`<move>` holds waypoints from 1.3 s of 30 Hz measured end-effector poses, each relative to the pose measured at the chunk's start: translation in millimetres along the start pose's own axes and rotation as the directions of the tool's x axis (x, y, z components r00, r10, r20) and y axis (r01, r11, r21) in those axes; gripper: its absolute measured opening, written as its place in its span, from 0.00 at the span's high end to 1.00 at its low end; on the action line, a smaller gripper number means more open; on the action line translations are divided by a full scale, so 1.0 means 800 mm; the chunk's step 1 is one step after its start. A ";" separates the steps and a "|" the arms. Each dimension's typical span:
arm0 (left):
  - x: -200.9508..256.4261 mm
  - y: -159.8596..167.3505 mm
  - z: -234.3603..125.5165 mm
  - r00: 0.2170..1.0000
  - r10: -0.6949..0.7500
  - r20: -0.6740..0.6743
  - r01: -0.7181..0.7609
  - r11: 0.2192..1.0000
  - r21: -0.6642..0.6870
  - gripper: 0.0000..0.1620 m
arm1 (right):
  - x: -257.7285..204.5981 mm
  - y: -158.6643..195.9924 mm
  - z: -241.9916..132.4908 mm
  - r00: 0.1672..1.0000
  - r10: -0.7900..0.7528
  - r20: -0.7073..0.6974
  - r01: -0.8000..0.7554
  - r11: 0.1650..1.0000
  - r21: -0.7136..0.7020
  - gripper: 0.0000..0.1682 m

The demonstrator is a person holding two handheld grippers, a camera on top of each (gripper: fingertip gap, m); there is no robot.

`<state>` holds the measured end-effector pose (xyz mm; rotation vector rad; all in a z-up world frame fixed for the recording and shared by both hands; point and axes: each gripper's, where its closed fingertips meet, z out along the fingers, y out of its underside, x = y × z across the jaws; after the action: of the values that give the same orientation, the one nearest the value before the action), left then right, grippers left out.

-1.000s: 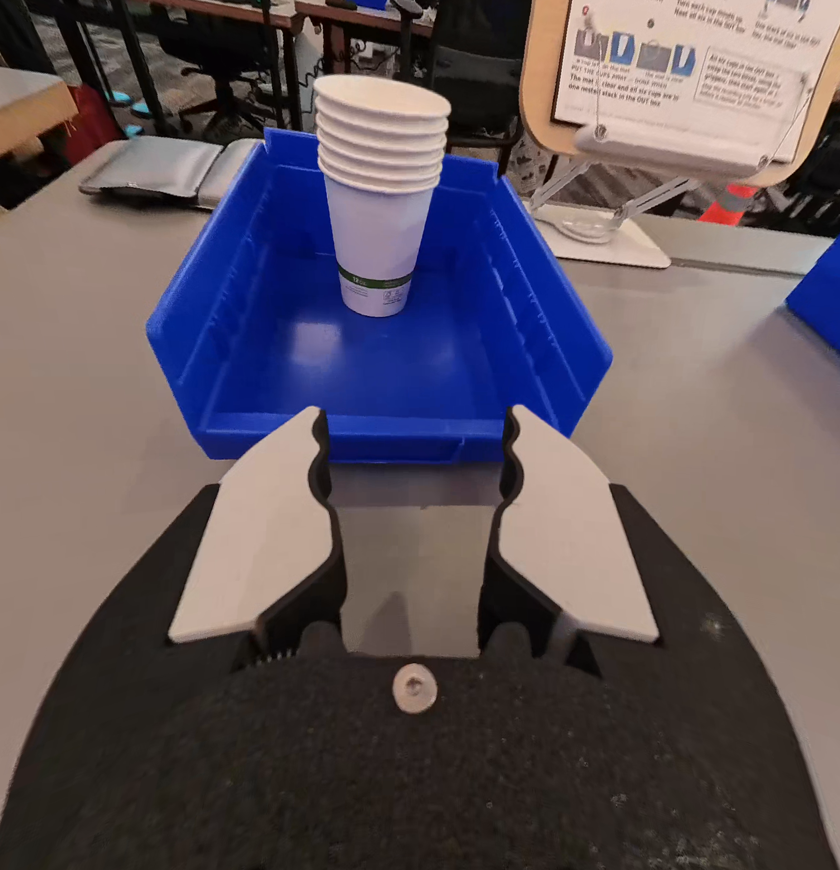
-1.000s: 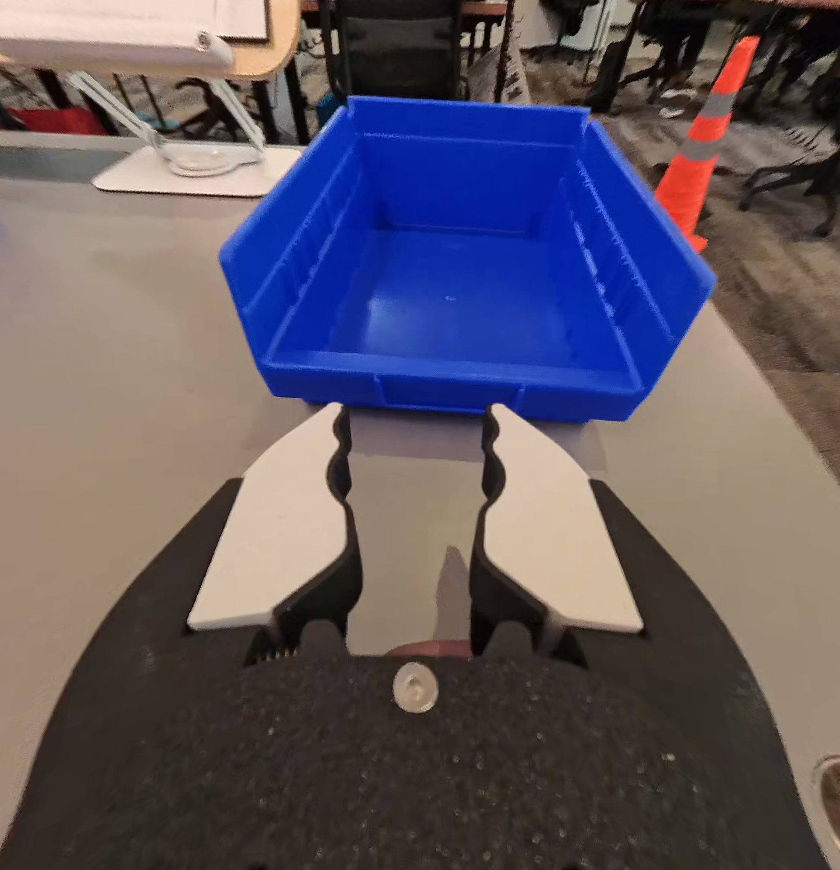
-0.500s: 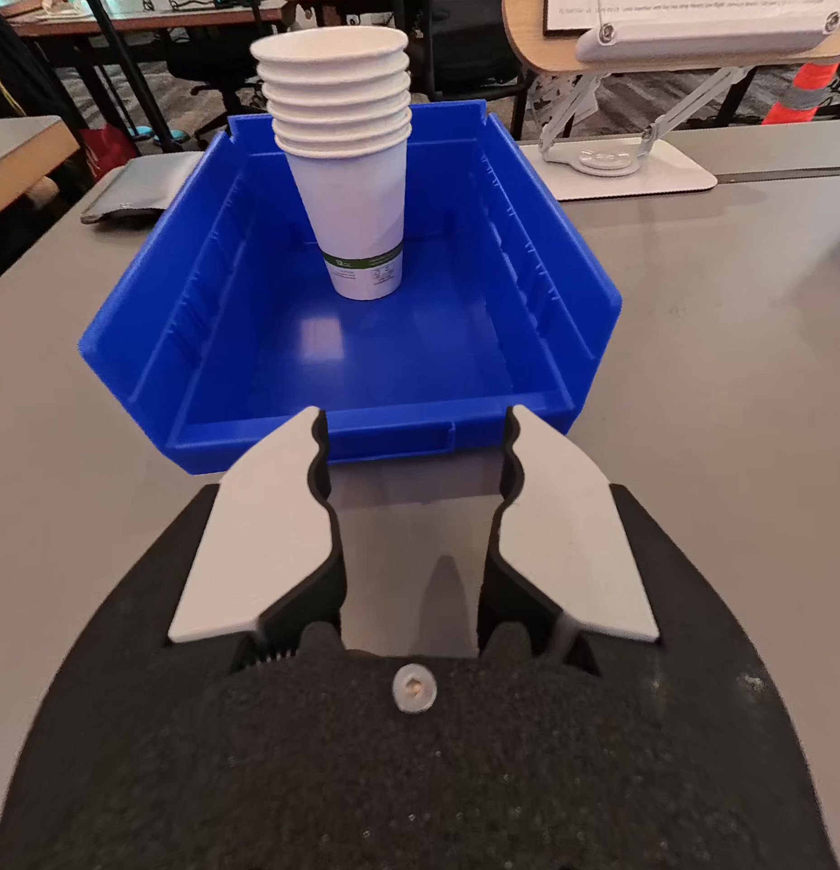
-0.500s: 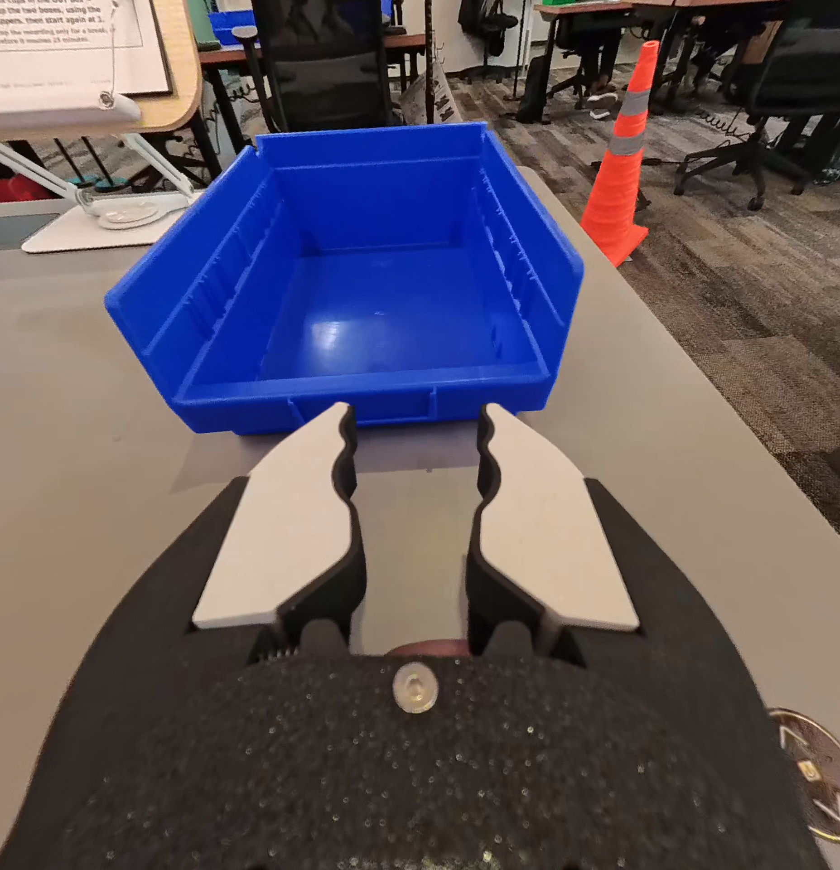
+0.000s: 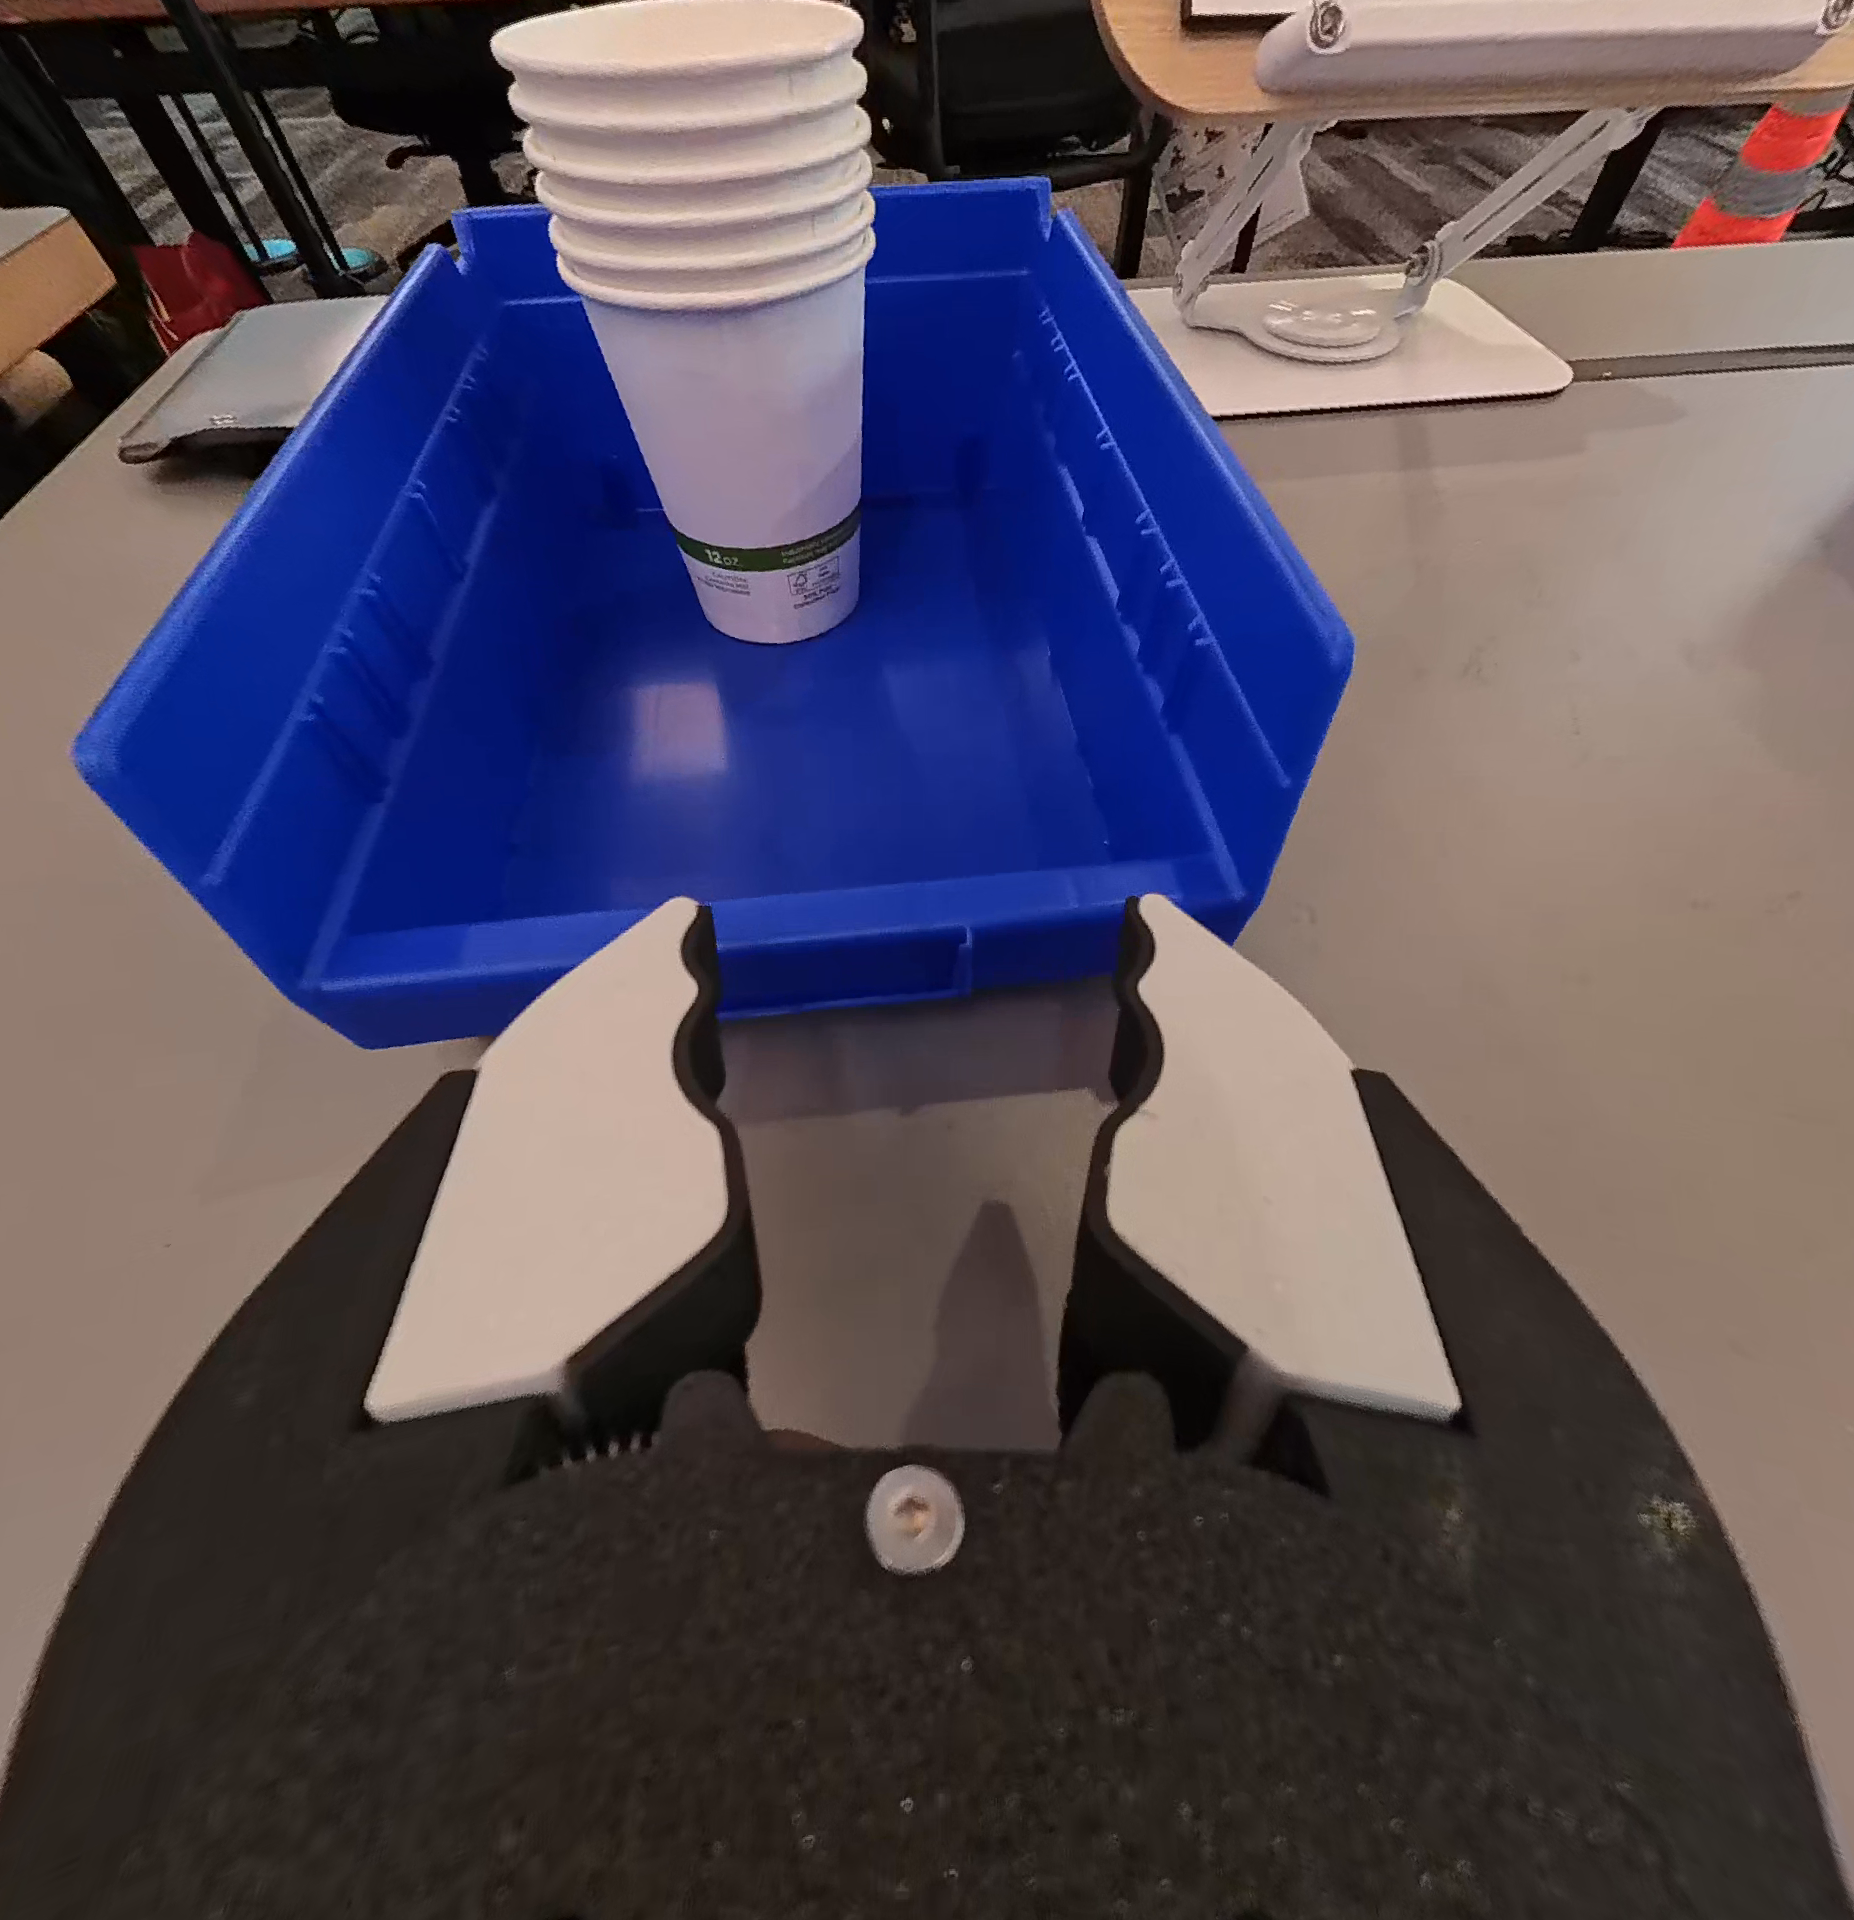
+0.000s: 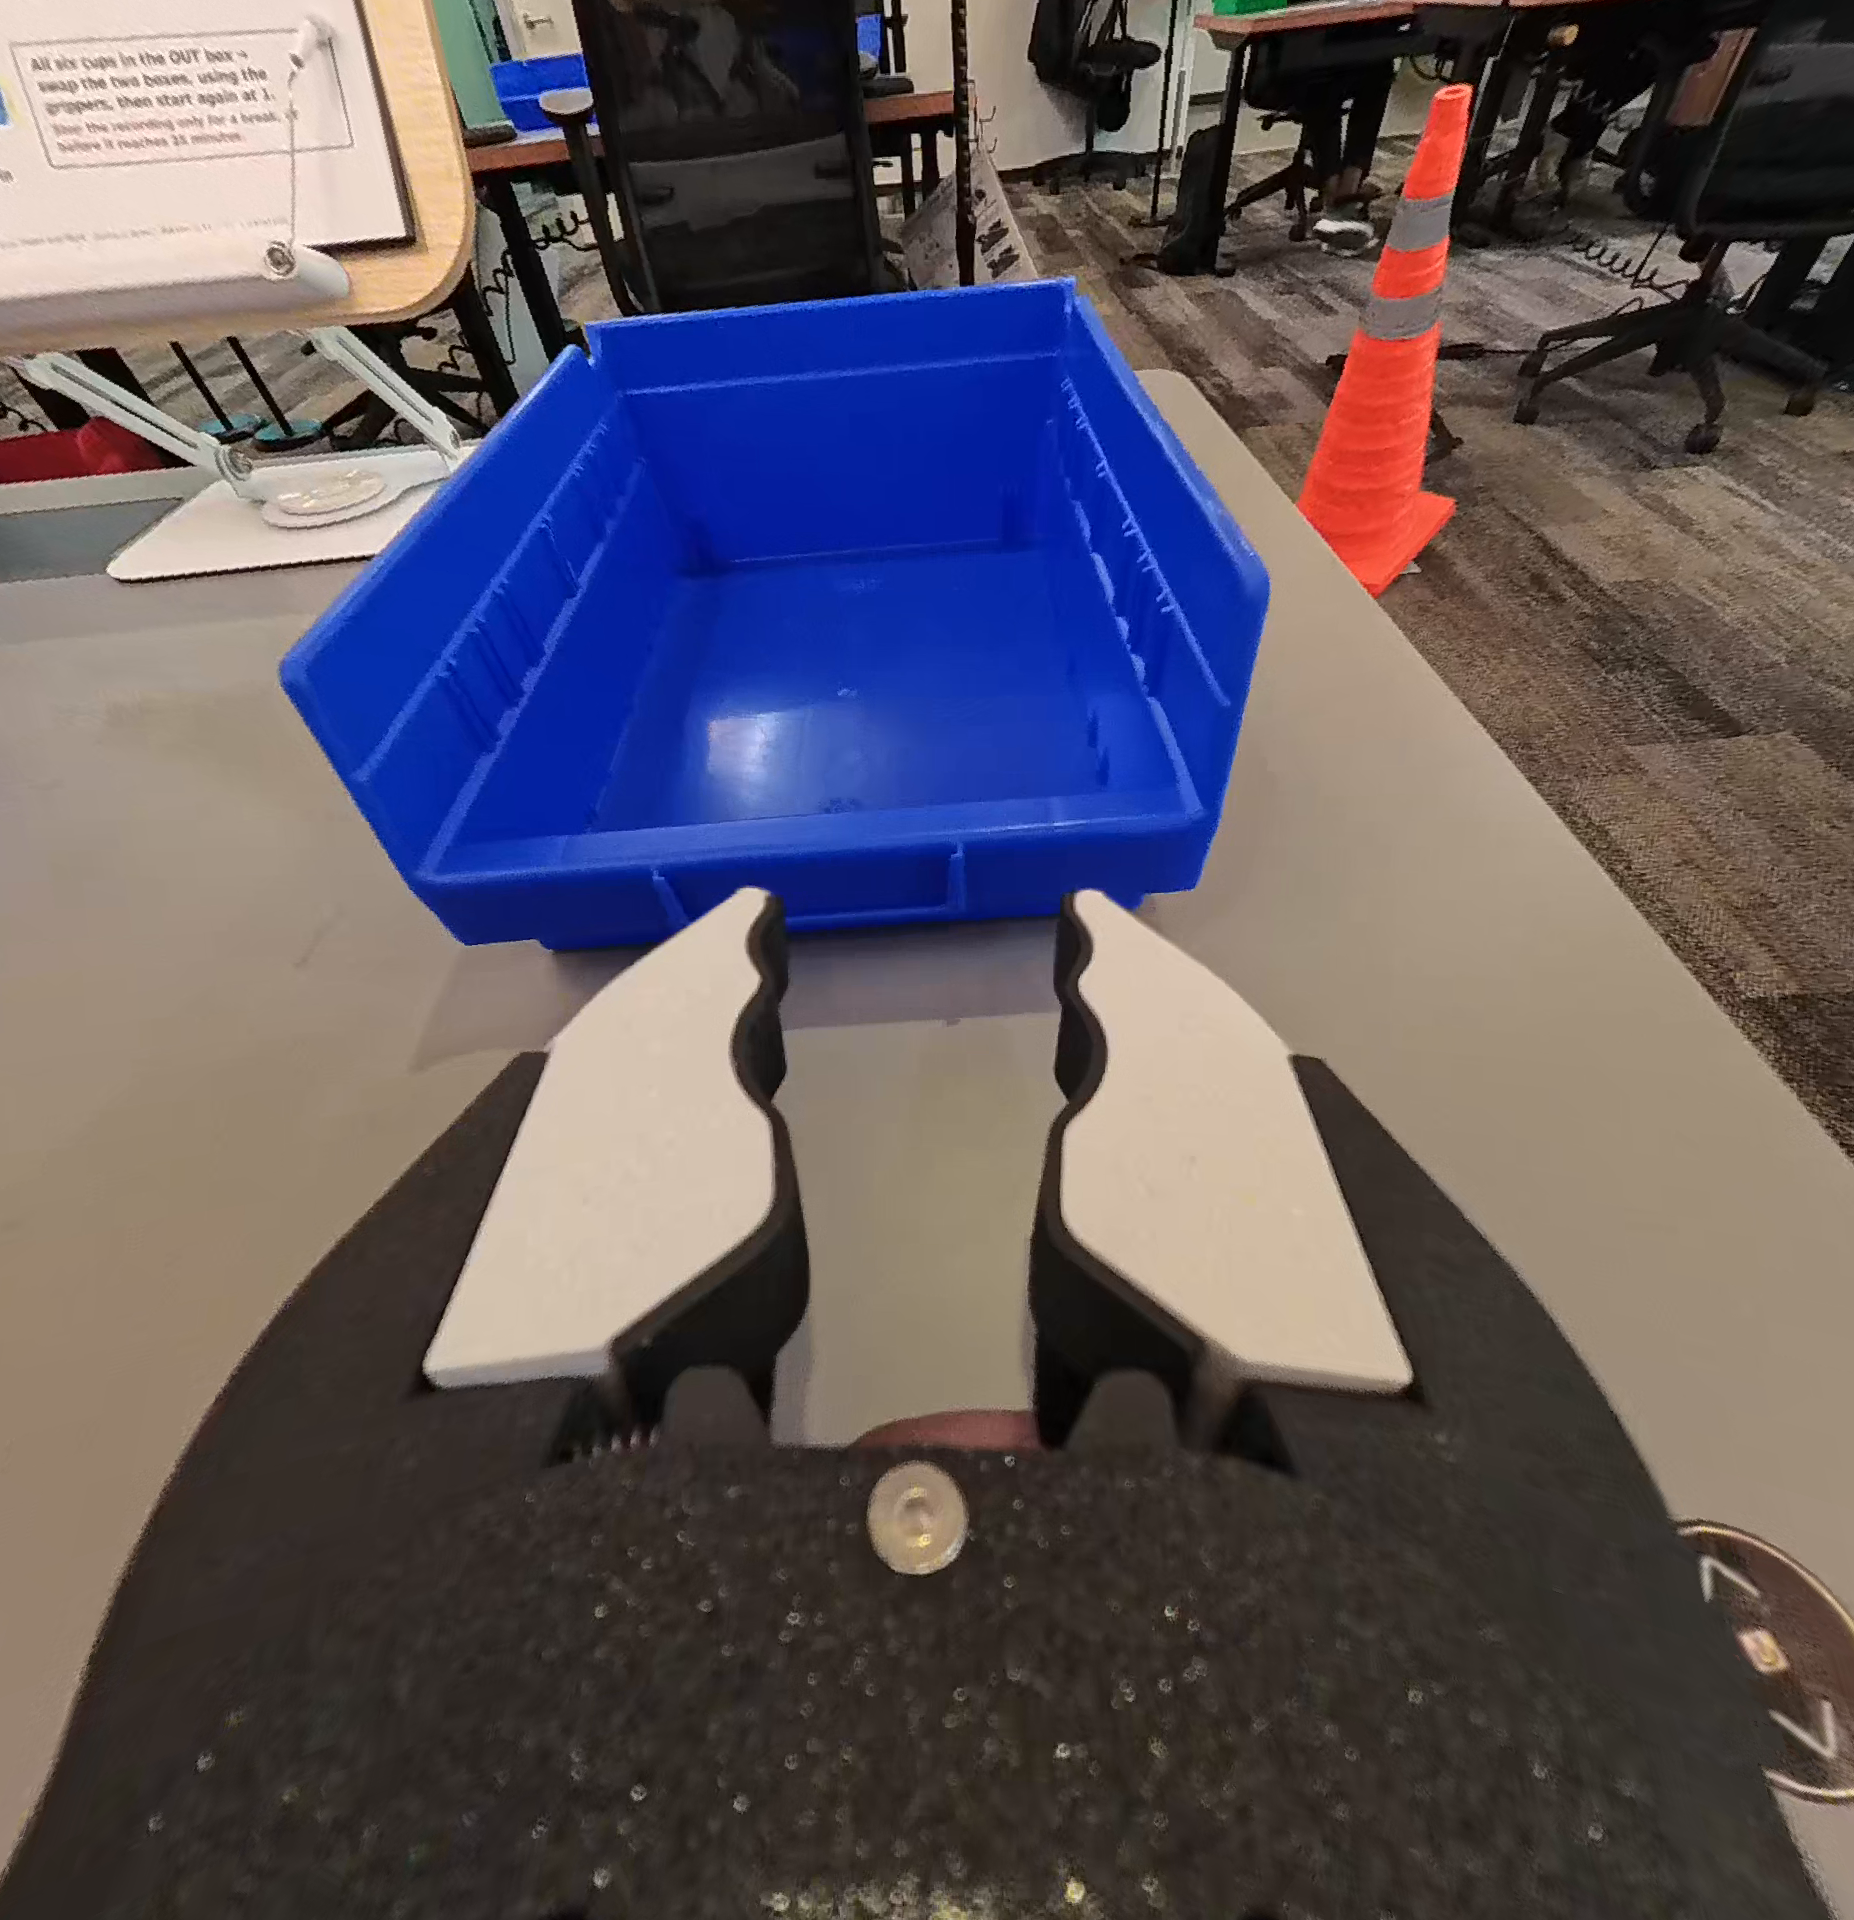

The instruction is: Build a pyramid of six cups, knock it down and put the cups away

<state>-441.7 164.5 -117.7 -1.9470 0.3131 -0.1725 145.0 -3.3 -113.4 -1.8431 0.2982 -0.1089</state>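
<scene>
Now both the left gripper (image 5: 918, 935) and right gripper (image 6: 918, 930) are hovering spread and empty before blue bins' front lips; nested paper cups (image 5: 725, 312) are standing in the left bin (image 5: 279, 748).

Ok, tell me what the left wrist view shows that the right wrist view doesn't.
Only the left wrist view shows the nested stack of white paper cups, upright in a blue plastic bin, with the open left gripper before it. Only the right wrist view shows an empty blue plastic bin, an orange traffic cone and the open right gripper. Both show the grey table.
</scene>
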 end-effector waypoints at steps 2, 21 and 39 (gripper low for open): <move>0.001 -0.001 0.001 1.000 -0.006 -0.002 0.006 1.000 0.001 0.55 | -0.005 0.002 0.001 1.000 -0.007 0.011 0.007 1.000 -0.005 0.71; -0.040 -0.193 0.103 0.939 0.309 -0.153 -0.324 0.942 -0.084 0.82 | -0.035 0.010 0.019 0.994 -0.058 0.092 0.062 0.997 -0.041 0.72; -0.041 -0.165 0.180 0.648 0.416 -0.638 -0.739 0.547 -0.393 0.87 | -0.034 0.017 0.016 0.994 -0.066 0.086 0.072 0.995 -0.067 0.72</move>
<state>-417.0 349.5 -51.0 -2.2938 1.5517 -0.0860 119.9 12.4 -127.7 -1.9227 0.1814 -0.0692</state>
